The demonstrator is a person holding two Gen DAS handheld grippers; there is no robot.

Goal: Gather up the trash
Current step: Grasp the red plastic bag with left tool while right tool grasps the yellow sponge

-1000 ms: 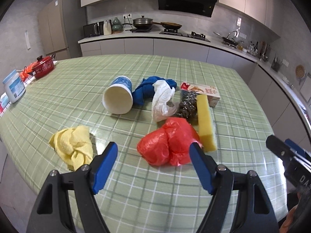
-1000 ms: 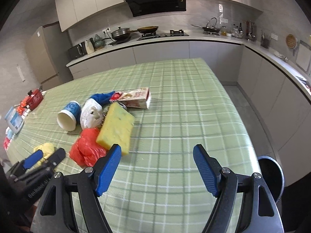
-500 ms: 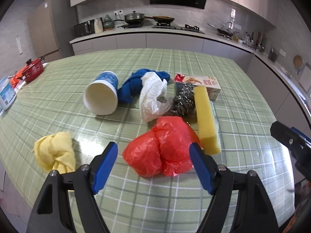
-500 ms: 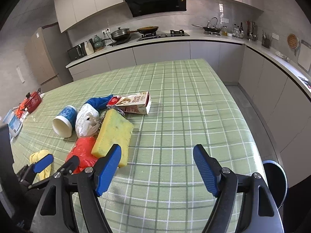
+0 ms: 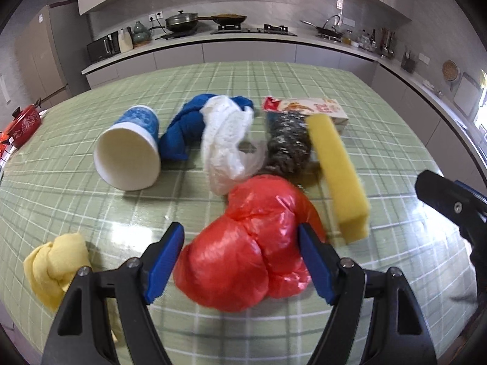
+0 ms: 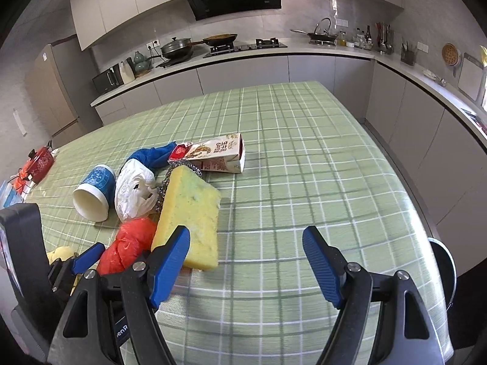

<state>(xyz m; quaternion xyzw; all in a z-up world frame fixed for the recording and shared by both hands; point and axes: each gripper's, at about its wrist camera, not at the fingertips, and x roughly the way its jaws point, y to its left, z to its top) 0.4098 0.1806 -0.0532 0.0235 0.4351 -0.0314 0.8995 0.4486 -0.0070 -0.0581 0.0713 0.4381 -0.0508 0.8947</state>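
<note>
A crumpled red plastic bag [image 5: 249, 243] lies on the green checked table [image 5: 61, 200], between the open fingers of my left gripper [image 5: 242, 261]. Behind it lie a white plastic bag [image 5: 228, 140], a blue cloth [image 5: 182, 130], a tipped blue-and-white paper cup [image 5: 127, 155], a steel scourer [image 5: 287, 143], a yellow sponge [image 5: 338, 170] and a carton [image 5: 307, 108]. My right gripper [image 6: 246, 261] is open and empty over the table, right of the sponge [image 6: 191, 216] and the red bag [image 6: 127, 243].
A yellow cloth [image 5: 54, 267] lies at the front left. A red pot [image 5: 24, 121] stands at the table's left edge. A dark round bin [image 6: 441, 270] stands on the floor beyond the table's right edge. Kitchen counters run along the back.
My left gripper has moved forward and down, so the red bag now sits between its fingers. My right gripper has shifted slightly left toward the sponge.
</note>
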